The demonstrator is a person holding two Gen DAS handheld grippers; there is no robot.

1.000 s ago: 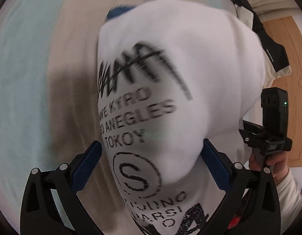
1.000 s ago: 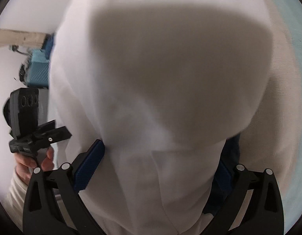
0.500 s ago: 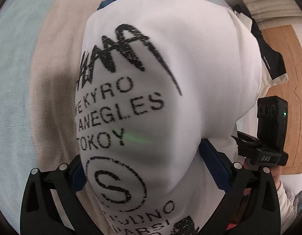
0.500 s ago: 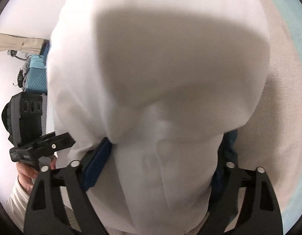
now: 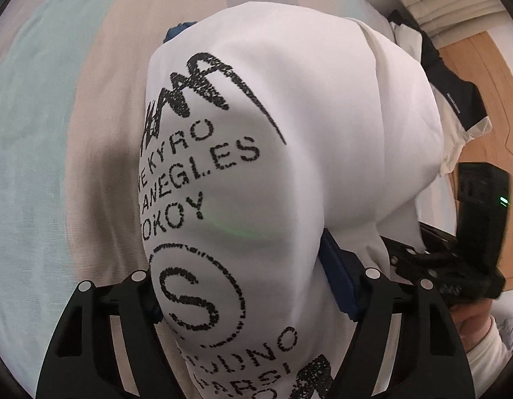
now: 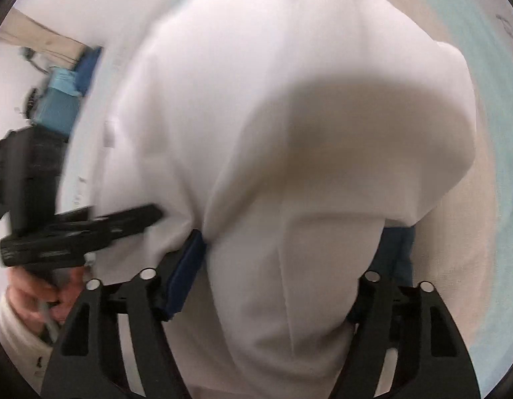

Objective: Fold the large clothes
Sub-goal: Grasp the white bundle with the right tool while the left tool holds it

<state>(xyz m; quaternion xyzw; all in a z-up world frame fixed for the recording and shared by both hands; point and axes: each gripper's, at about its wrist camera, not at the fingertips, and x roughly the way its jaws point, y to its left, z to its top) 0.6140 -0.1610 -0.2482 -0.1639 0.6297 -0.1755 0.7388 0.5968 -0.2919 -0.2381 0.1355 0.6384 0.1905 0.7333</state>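
Observation:
A large white shirt with black print (image 5: 289,166) is bunched into a thick bundle that fills both wrist views. It sits between the blue pads of my left gripper (image 5: 246,282), whose jaws are closing; the right pad (image 5: 336,276) presses its side and the left pad is hidden under the cloth. In the right wrist view its plain white side (image 6: 289,166) lies in my right gripper (image 6: 289,259). Those jaws are opening a little, with the left pad (image 6: 186,266) still dented into the fabric.
Under the shirt lies a beige cloth (image 5: 100,133) on a pale teal sheet (image 5: 24,149). A blue garment (image 5: 176,31) peeks out behind the shirt. A black-and-white garment (image 5: 456,93) lies by the wooden floor (image 5: 495,126). A hand holds the other gripper's body (image 6: 73,236).
The left jaws have drawn in onto the shirt, so the cloth now covers the left pad. In the right wrist view the left-hand gripper has swung closer and the bundle has tilted.

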